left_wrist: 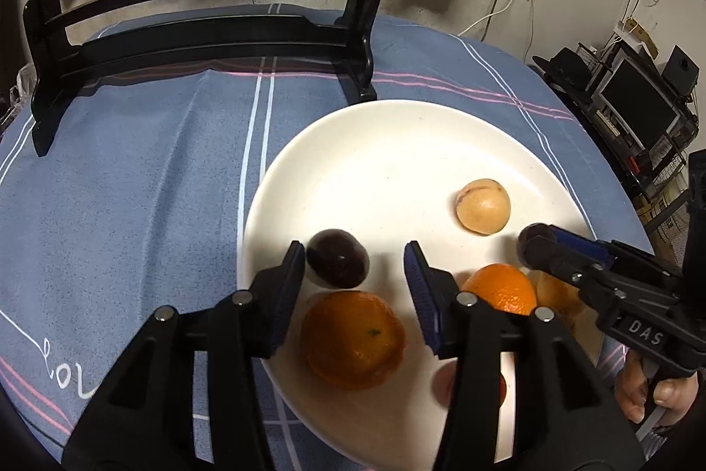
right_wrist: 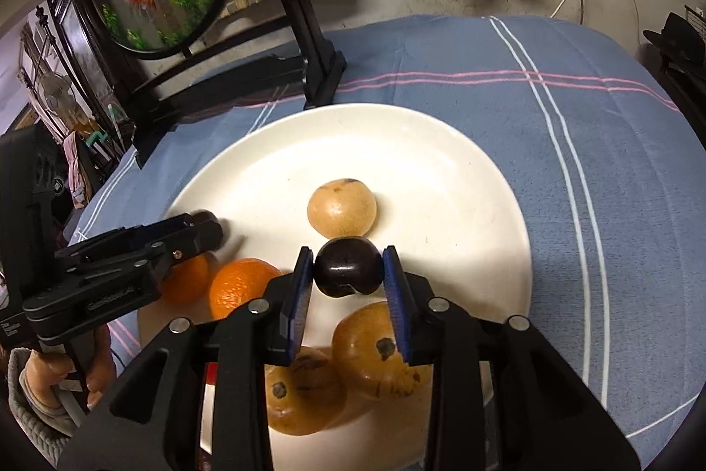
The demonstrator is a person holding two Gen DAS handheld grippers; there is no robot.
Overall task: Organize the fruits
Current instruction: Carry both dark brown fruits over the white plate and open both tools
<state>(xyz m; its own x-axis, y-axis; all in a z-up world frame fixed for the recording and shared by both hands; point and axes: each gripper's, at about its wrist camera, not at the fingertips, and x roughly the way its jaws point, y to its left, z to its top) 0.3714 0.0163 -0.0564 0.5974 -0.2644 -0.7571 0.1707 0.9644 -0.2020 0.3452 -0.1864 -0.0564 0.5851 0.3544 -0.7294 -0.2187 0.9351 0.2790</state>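
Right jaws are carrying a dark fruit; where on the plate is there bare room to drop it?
The plate is bare along its far rim, beyond the pale fruit. The near side is crowded with oranges and brown fruits.

Both wrist cameras look steeply down, close over the shared white plate point(left_wrist: 397, 144), from opposite sides.

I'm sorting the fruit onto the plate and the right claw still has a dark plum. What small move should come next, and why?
Probably open the right claw and let go of the dark plum. It sits low over the plate, beside the tan fruit. The left claw already stands open, with another plum free on the plate.
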